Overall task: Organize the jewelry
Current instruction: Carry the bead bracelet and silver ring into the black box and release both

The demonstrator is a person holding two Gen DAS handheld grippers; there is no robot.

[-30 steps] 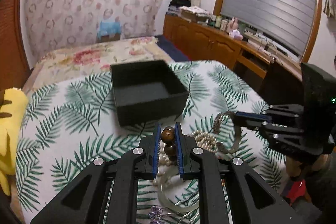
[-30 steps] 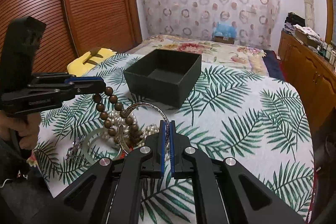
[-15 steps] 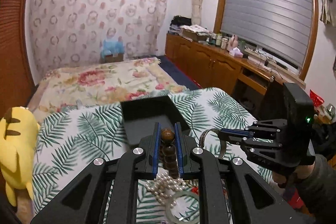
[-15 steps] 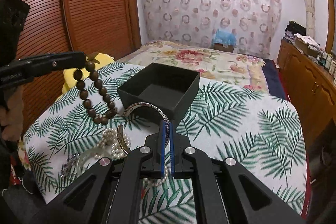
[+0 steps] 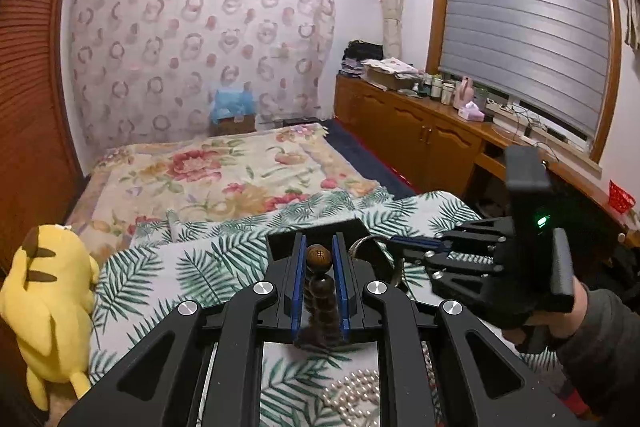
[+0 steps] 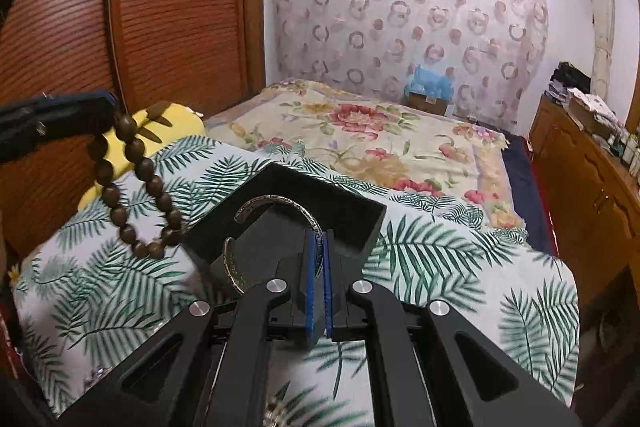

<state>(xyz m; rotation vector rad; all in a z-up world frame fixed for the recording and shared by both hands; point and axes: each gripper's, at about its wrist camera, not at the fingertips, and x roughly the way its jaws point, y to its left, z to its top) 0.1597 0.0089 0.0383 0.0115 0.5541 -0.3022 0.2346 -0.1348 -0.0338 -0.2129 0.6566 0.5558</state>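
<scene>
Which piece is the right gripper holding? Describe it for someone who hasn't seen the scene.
Find the palm-leaf cloth on the bed, then the black box on it. Above the box, the right gripper pinches a silver cuff bangle: an open engraved metal band, unlike the brown bead bracelet hanging from the left gripper.

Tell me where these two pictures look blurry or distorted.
Left wrist view: fisheye bends the walls, dark corners; beads in the left gripper sharp, pearls soft. Right wrist view: same bending; bangle in the right gripper sharp, bottom edge smeared.
</scene>
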